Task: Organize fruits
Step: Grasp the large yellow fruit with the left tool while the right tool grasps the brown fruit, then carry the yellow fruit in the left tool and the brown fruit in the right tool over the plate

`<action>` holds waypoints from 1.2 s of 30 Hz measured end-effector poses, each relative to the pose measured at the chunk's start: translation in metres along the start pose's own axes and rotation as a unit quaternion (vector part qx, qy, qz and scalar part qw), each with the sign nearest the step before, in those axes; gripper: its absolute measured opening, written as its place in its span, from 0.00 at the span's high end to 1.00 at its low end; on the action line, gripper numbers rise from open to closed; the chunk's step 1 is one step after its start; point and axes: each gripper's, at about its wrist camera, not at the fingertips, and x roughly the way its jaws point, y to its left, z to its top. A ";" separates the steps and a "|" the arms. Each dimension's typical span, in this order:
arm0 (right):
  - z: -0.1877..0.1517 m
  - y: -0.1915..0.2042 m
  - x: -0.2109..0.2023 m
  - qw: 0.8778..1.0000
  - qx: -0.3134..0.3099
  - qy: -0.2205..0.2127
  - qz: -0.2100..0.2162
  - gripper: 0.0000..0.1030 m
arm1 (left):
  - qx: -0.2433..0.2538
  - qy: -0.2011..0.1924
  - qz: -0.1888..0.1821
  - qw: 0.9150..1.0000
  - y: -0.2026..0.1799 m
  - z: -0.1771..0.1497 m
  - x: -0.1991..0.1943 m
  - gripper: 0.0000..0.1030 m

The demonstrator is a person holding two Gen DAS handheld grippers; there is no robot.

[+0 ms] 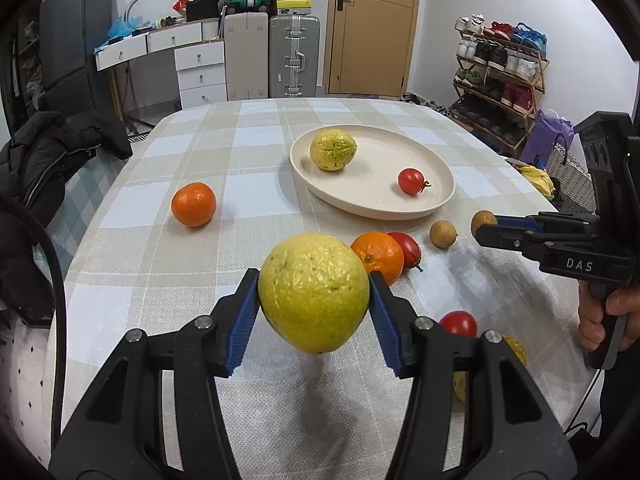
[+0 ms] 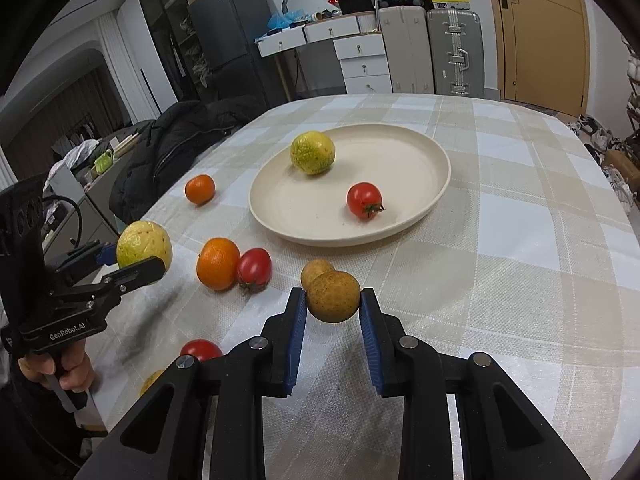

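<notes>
Holding two fruits at once here: my left gripper (image 1: 314,294) is clamped on a big yellow-green citrus (image 1: 314,292), blue pads pressing both flanks, the fruit lifted clear of the checked tablecloth (image 1: 192,148) at lower centre of the left wrist view. My right gripper (image 2: 334,300) is clenched on a small brown longan (image 2: 333,297), raised at centre of the right wrist view.

Around them, just behind the held citrus I see an orange (image 1: 378,257) touching a red tomato (image 1: 406,248); they sit between my left gripper and the cream plate (image 1: 400,208) at centre right. A second longan (image 1: 443,233) lies near the plate's near rim. A lone tangerine (image 1: 193,204) sits well apart at centre left. The plate carries another yellow-green fruit (image 1: 333,149) and a cherry tomato (image 1: 411,181), apart from each other.

Hard to read: a tomato (image 1: 459,323) is half hidden behind my left finger, and a yellow fruit (image 1: 516,350) beside it is mostly covered, so I cannot tell what it is. A hand (image 1: 612,316) is cut off at the right edge.

The held citrus is slightly elongated, its long axis tilted from upper left to lower right. The longan is near round, with no clear axis.
</notes>
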 end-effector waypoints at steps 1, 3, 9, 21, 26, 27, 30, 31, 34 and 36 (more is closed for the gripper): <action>0.001 -0.001 -0.002 1.000 0.003 -0.003 0.002 0.73 | 0.001 -0.002 0.000 1.000 0.000 0.000 -0.001 0.51; 0.001 -0.001 -0.004 1.000 0.005 -0.009 0.003 0.73 | 0.002 -0.004 0.001 1.000 -0.001 0.002 -0.002 0.51; 0.003 0.002 -0.011 1.000 0.008 -0.024 0.012 0.73 | 0.003 -0.013 -0.005 1.000 -0.005 0.008 -0.004 0.51; 0.009 0.005 -0.021 0.999 0.002 -0.041 0.022 0.73 | 0.000 -0.023 -0.016 1.000 -0.013 0.021 -0.001 0.51; 0.012 0.004 -0.024 0.999 0.000 -0.045 0.023 0.73 | 0.000 -0.027 -0.018 0.999 -0.015 0.027 0.002 0.51; 0.013 0.004 -0.024 0.999 0.000 -0.046 0.025 0.73 | 0.001 -0.028 -0.017 0.999 -0.015 0.028 0.002 0.51; 0.015 0.004 -0.025 0.998 0.003 -0.048 0.027 0.73 | 0.000 -0.032 -0.019 0.999 -0.016 0.034 0.003 0.51; 0.016 0.003 -0.025 0.998 0.005 -0.049 0.028 0.73 | 0.001 -0.033 -0.018 0.999 -0.017 0.035 0.003 0.51; 0.019 0.003 -0.027 0.998 0.007 -0.052 0.028 0.73 | 0.001 -0.038 -0.019 0.999 -0.017 0.042 0.003 0.51; 0.020 0.002 -0.028 0.998 0.008 -0.054 0.029 0.73 | 0.000 -0.041 -0.019 0.999 -0.017 0.045 0.003 0.51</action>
